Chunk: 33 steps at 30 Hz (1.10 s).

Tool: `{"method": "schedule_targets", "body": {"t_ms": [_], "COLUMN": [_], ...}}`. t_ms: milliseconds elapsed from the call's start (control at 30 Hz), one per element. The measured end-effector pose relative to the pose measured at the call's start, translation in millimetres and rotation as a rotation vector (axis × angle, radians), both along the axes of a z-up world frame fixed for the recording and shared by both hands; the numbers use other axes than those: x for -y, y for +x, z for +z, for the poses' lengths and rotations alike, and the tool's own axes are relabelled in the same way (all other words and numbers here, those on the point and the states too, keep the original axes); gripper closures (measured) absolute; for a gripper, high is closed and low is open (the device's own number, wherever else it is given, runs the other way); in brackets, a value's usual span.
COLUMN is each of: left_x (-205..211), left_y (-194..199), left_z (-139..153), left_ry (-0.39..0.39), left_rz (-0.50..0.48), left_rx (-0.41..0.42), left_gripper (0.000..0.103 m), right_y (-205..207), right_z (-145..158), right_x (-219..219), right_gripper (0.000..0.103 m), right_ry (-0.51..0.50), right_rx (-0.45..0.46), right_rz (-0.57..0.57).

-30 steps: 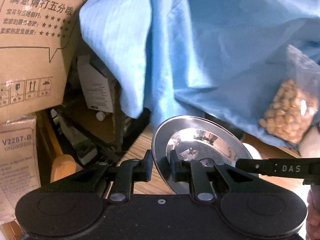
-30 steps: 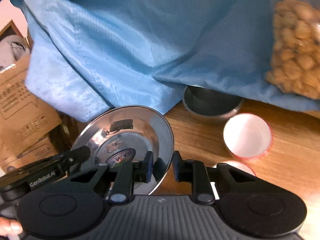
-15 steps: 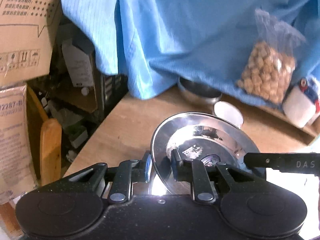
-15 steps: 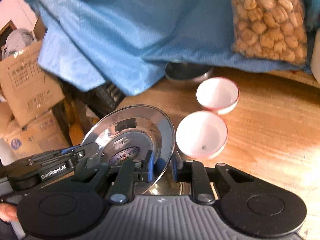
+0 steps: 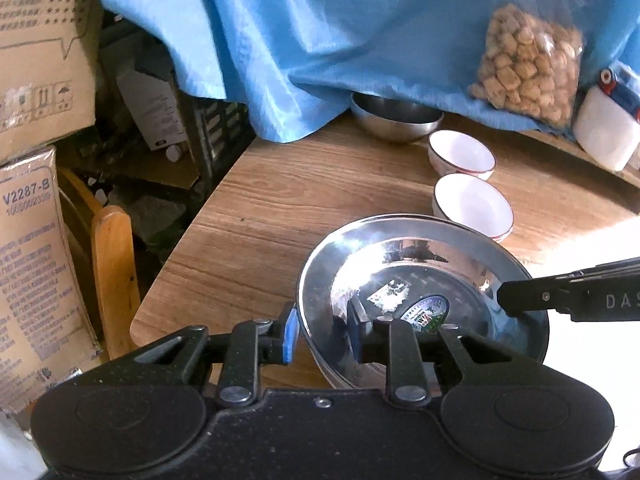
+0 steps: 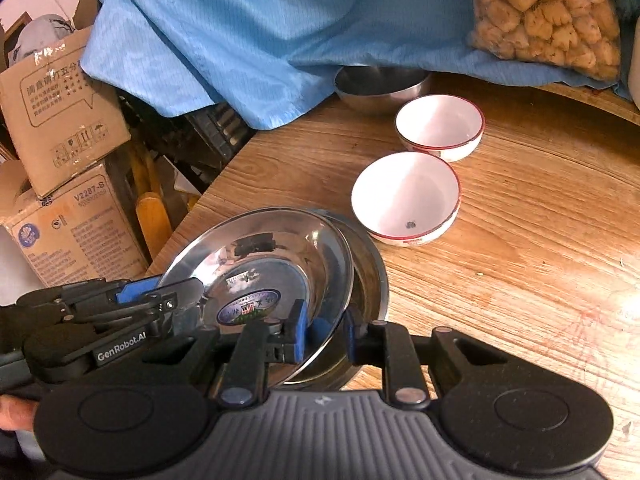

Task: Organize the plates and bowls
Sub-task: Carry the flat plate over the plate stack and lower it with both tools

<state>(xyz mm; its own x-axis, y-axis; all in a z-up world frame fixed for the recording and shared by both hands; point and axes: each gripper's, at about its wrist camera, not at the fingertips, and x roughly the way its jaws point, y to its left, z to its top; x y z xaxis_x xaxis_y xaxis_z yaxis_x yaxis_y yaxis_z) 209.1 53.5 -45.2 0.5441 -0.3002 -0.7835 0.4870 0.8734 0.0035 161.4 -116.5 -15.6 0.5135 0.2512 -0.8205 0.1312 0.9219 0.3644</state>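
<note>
Left gripper [image 5: 322, 334]: jaws opening, plate rim between them, blue pads standing clear of the metal on both sides. Right gripper [image 6: 326, 330]: jaws nearly closed, clamped on the opposite rim of the same steel plate [image 6: 276, 276]. The plate sits tilted over a second steel plate [image 6: 370, 268] lying on the wooden table [image 6: 500, 280] near its left edge; whether the two touch cannot be told. The lower plate is mostly hidden.

Just beyond the plates are two white bowls [image 6: 406, 196] with red rims, near each other. A steel bowl [image 6: 380, 88] behind them is partly under blue cloth [image 6: 260, 32]. A bag of snacks [image 6: 548, 12] is cut off at top right. Cardboard boxes [image 6: 60, 112] are stacked left of the table.
</note>
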Motion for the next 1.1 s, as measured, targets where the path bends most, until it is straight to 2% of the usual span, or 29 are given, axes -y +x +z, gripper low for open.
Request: {"method": "schedule_targets", "body": {"t_ms": [667, 900, 1100], "left_x": [5.4, 12.7, 9.7], "left_y": [10.3, 15.7, 22.7], "left_z": [-22.6, -27.1, -27.6], "left_ry": [0.037, 0.067, 0.036], "left_rz": [-0.023, -0.047, -0.035], "left_rx": [-0.054, -0.036, -0.06], "left_gripper": [0.072, 0.073, 0.072], "right_y": [7.5, 11.5, 16.1], "right_z": [-5.5, -8.5, -6.2], "right_x": [-4.2, -4.8, -9.4], "right_gripper": [0.081, 0.081, 0.074], "right_ry": [-0.04, -0.058, -0.089], "right_rx": [-0.047, -0.05, -0.059], "right_rz": [0.008, 0.013, 0.037]}}
